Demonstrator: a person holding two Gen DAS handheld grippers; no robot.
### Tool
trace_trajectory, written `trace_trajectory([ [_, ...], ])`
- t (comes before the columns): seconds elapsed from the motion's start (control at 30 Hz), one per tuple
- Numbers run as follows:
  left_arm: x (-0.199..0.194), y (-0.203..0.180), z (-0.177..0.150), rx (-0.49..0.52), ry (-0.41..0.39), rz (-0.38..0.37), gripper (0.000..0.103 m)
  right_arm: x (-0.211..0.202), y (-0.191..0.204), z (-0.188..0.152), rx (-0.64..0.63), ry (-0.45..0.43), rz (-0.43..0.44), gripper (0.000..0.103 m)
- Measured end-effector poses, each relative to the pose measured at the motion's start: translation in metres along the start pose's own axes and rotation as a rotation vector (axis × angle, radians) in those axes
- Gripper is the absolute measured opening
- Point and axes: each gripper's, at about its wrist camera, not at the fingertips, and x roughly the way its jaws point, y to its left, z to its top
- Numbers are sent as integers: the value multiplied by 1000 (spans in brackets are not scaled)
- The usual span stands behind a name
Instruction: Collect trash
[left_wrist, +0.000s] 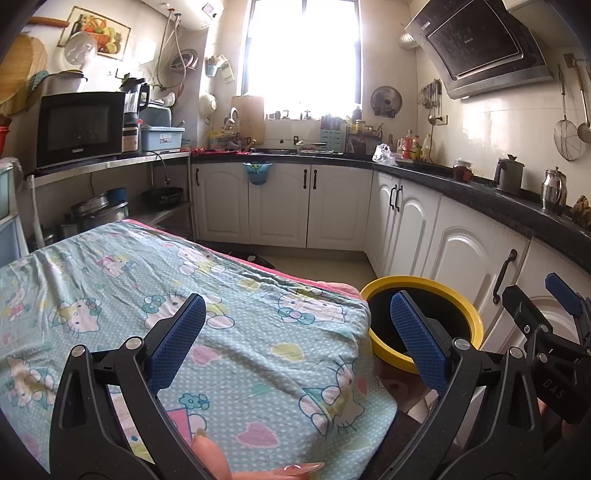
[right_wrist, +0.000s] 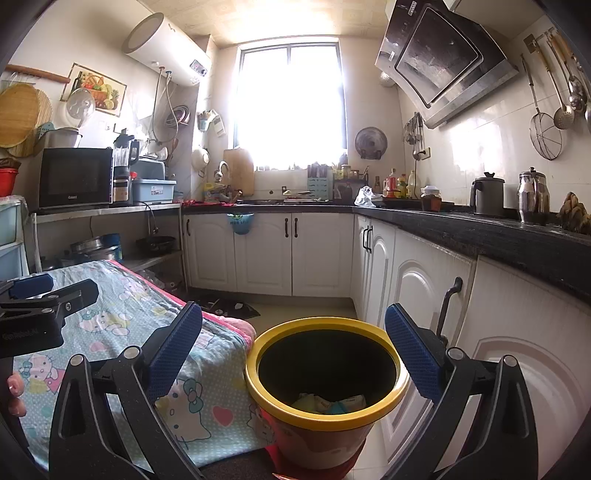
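Trash bin (right_wrist: 325, 391) sits on the floor, right in front of the right claw (right_wrist: 293, 354), yellow rim around a dark inside, reddish body below. Down at its bottom lie a few pale crumpled wrappers (right_wrist: 328, 402). The right claw hangs over it with its blue pads spread wide, one on either side of the rim, and nothing between them.

Over to the left, the bin stands just beside the corner of a table covered with a blue cartoon-cat cloth (left_wrist: 229, 332), a pink edge showing along the cloth's far side. The left claw (left_wrist: 297, 339) hovers above that cloth, its fingers also parted wide and holding nothing. A person's fingertips (left_wrist: 210, 458) with long nails show at the near edge of the left wrist view.

From the left wrist view the bin's rim peeks out behind the claw's right pad, near the white cabinet doors (left_wrist: 461, 266). The other claw shows at the far right edge of that view.

Behind it all, a dark counter (right_wrist: 480, 229) runs along the right wall with a kettle (right_wrist: 487, 195) and a steel jug (right_wrist: 533, 197) on it, and a microwave (right_wrist: 75, 177) stands on a shelf at the far left.
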Motion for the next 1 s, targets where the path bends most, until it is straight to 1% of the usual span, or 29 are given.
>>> trace_trajectory([
  [1.0, 0, 1, 1, -1, 1, -3, 92, 2, -2, -1, 4, 2, 2, 97],
])
